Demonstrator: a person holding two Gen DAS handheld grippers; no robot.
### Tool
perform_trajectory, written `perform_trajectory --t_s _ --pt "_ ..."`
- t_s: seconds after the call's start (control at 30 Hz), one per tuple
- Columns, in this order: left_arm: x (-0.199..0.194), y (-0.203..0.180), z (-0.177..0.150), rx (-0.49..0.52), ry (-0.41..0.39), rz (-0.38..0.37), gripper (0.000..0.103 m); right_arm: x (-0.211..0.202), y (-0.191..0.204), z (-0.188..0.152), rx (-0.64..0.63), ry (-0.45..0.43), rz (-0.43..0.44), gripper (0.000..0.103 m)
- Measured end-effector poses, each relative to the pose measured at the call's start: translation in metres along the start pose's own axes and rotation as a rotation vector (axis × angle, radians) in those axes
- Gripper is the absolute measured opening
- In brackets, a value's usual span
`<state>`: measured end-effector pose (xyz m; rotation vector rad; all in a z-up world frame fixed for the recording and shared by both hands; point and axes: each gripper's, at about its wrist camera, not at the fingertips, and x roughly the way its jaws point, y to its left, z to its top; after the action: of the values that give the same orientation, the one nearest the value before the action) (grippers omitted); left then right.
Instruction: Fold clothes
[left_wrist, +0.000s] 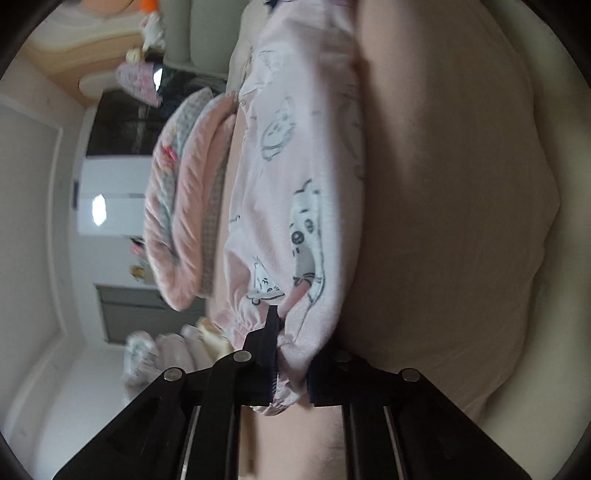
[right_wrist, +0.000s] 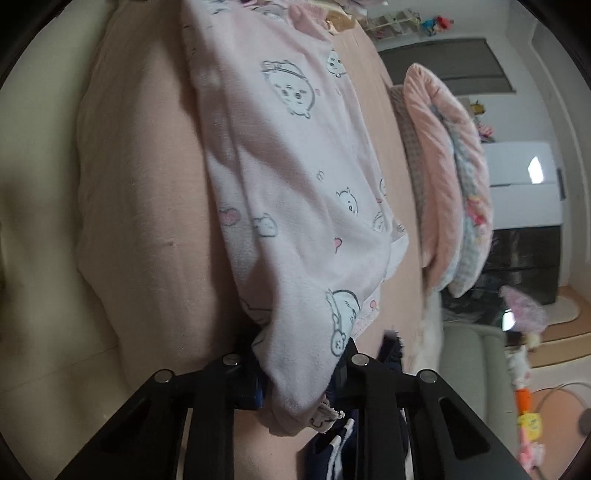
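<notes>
A pale pink pyjama garment (left_wrist: 291, 192) printed with cartoon animals lies stretched along the pink bed sheet (left_wrist: 443, 221). My left gripper (left_wrist: 291, 362) is shut on its gathered, elastic cuff end, with cloth bunched between the black fingers (left_wrist: 266, 347). In the right wrist view the same garment (right_wrist: 288, 177) runs away from me, and my right gripper (right_wrist: 299, 376) is shut on its other bunched end. Both views are rolled sideways, so the bed (right_wrist: 147, 221) stands upright in them. A dark navy piece of clothing (right_wrist: 343, 443) sits just below the right gripper.
A folded pink quilt with a checked lining (left_wrist: 184, 206) lies on the bed beyond the garment, also visible as the quilt (right_wrist: 443, 177). More pink clothes (left_wrist: 159, 354) are piled near the left gripper. A dark cabinet (right_wrist: 517, 258), white walls and toys fill the room behind.
</notes>
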<state>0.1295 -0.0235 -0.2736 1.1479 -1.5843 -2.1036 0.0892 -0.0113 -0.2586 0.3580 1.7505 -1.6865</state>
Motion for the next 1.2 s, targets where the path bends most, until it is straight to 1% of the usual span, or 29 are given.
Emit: perform_trajectory --t_s 0.07,0.17,0.27,0.33,0.4,0.5,0.6,0.8,0.87,0.9,1.07,1.13,1.2 --pt "0.003 0.016 0.001 -0.078 0.003 -0.082 0.008 0.001 -0.010 -0.001 0.043 0.004 0.059 0.024" --pt "0.007 0.036 0.003 -0.168 0.018 -0.189 0.008 0.003 -0.024 0.001 0.102 0.022 0.144 0.023" --pt "0.012 0.052 0.004 -0.274 0.044 -0.292 0.008 0.006 -0.042 0.001 0.183 0.038 0.223 0.020" --pt "0.016 0.064 0.003 -0.359 0.060 -0.356 0.008 0.007 -0.050 0.001 0.222 0.045 0.260 0.019" --pt "0.019 0.072 0.001 -0.424 0.072 -0.404 0.008 0.008 -0.056 0.001 0.252 0.052 0.282 0.019" --pt "0.023 0.079 0.001 -0.482 0.095 -0.433 0.008 0.010 -0.066 0.001 0.300 0.063 0.314 0.019" --pt "0.023 0.077 0.004 -0.508 0.118 -0.431 0.008 0.012 -0.074 0.001 0.349 0.073 0.341 0.019" --pt "0.029 0.079 0.007 -0.569 0.199 -0.425 0.009 0.014 -0.084 0.002 0.389 0.072 0.300 0.019" --pt "0.029 0.081 0.006 -0.608 0.217 -0.437 0.009 0.014 -0.087 0.003 0.405 0.070 0.282 0.019" --pt "0.031 0.084 0.005 -0.634 0.225 -0.446 0.009 0.014 -0.091 0.003 0.430 0.069 0.287 0.019" --pt "0.041 0.105 -0.008 -0.818 0.244 -0.526 0.009 0.013 -0.109 0.004 0.521 0.061 0.304 0.019" --pt "0.040 0.110 -0.010 -0.848 0.232 -0.537 0.009 0.011 -0.114 0.004 0.556 0.058 0.316 0.019" --pt "0.037 0.115 -0.010 -0.849 0.222 -0.530 0.009 0.010 -0.121 0.003 0.595 0.057 0.334 0.019"
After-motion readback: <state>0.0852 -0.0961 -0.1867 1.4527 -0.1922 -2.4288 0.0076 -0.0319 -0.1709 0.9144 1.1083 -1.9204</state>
